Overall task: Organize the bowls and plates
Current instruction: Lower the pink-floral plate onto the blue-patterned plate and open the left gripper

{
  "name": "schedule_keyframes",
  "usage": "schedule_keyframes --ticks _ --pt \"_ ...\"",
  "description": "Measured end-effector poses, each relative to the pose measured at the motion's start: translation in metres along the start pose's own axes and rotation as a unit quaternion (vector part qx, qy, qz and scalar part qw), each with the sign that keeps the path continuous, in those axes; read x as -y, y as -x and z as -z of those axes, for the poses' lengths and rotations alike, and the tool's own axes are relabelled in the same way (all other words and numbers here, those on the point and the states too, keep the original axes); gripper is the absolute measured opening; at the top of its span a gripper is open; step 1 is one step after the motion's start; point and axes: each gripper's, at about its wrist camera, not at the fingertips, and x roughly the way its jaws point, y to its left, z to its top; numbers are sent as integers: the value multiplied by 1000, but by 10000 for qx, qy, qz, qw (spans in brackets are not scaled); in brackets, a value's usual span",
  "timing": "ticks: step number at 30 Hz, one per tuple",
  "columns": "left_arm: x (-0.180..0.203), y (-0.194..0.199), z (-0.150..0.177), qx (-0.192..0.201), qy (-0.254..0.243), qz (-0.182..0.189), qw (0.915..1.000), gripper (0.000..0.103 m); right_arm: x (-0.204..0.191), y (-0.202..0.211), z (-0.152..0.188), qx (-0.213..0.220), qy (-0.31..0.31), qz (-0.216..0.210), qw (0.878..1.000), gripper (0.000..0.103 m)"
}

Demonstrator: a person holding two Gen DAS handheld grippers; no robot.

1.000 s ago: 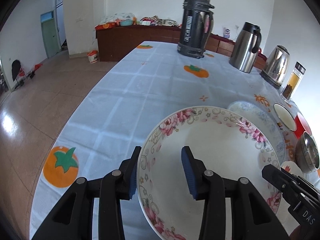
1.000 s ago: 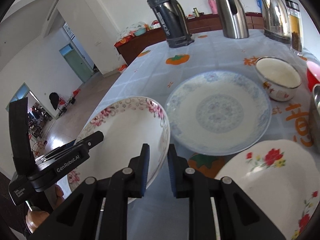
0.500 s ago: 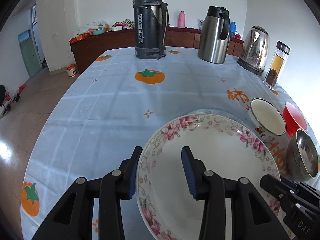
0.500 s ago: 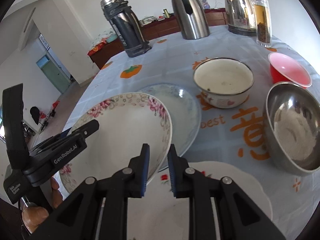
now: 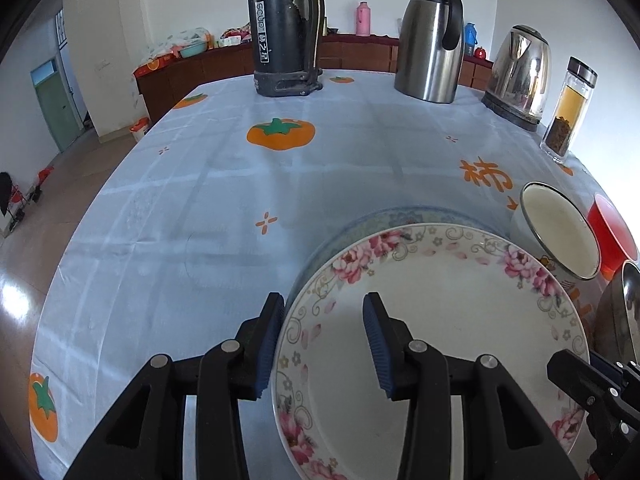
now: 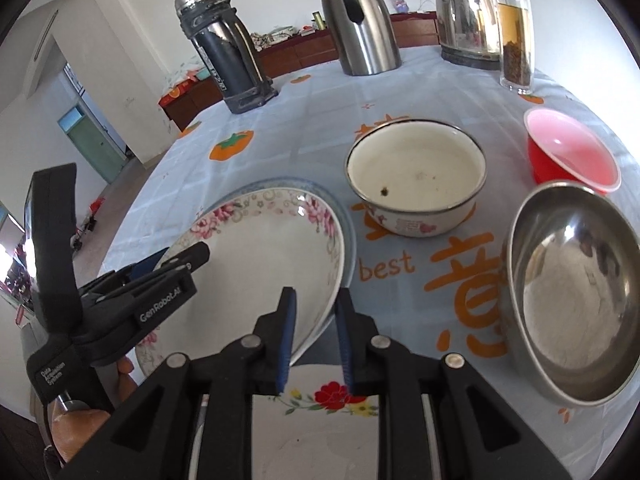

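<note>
A deep white plate with a pink flower rim (image 5: 440,320) (image 6: 272,248) is held between both grippers. My left gripper (image 5: 322,320) is shut on its left rim, one pad outside the wall and one inside. My right gripper (image 6: 316,312) is shut on its right rim. The plate sits over a blue-patterned plate (image 5: 400,214) (image 6: 349,232), of which only the far rim shows; I cannot tell whether they touch. A white enamel bowl (image 6: 416,176), a red bowl (image 6: 568,152) and a steel bowl (image 6: 572,292) stand to the right.
A white plate with red flowers (image 6: 332,396) lies under my right gripper at the table's near edge. A black flask (image 5: 284,28), a steel jug (image 5: 432,44), a kettle (image 5: 516,76) and a tea jar (image 5: 568,108) line the back.
Both grippers carried the flowered plate to the right across the table, from beside the blue plate to over it. The bowls came closer into view.
</note>
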Motion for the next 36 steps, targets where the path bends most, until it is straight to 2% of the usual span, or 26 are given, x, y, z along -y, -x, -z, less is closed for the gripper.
schedule_keyframes --ticks 6,13,16,20,25,26,28,30,33,36 --pt "9 -7 -4 -7 -187 -283 9994 46 -3 -6 -7 -61 99 146 9998 22" --pt "7 -12 -4 -62 -126 -261 9996 46 -1 -12 -8 -61 229 342 9991 25" --pt "7 -8 -2 -7 -134 -289 9995 48 5 -20 0 -289 39 121 9995 24" --pt "8 0 0 123 -168 -322 9993 48 3 -19 2 -178 95 195 9996 25" --pt "5 17 3 382 -185 -428 9982 48 6 -11 2 -58 10 83 9999 26" --pt "4 21 4 416 -175 -441 9980 48 5 -3 2 61 -17 82 9999 27" --pt "1 30 8 465 -148 -448 9978 48 4 10 1 253 -12 94 9996 50" --pt "-2 41 13 526 -76 -435 9976 49 1 27 2 494 53 126 9987 59" --pt "-6 54 22 576 71 -424 9974 54 0 51 9 765 33 89 9970 59" --pt "-6 70 34 666 149 -484 9965 54 6 71 21 908 -127 -89 9957 59"
